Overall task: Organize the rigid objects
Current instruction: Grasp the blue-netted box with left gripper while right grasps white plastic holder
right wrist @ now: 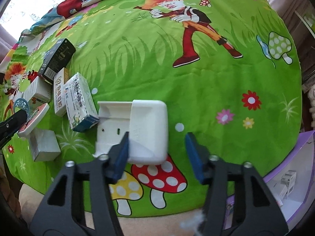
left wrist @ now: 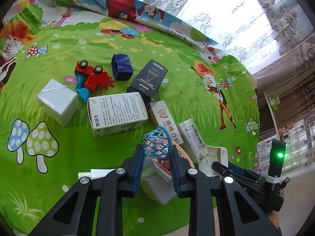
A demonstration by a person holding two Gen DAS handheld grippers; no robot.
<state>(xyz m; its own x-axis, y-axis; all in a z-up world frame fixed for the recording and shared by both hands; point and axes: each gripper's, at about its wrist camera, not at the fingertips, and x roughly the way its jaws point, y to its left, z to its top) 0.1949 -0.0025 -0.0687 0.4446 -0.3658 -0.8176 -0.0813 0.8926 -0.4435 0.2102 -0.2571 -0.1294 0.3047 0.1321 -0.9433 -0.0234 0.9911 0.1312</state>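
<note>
cartoon mushroom-print green cloth [left wrist: 122, 47] spread flat (far edge rumpled) | lace curtain [left wrist: 226, 9] behind, backlit | purple-edged white box [right wrist: 295, 177] at cloth's near right edge, small cartons inside

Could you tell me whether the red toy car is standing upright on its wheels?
No, the toy car lies tipped over on the green cloth, with two of its wheels pointing up.
</note>
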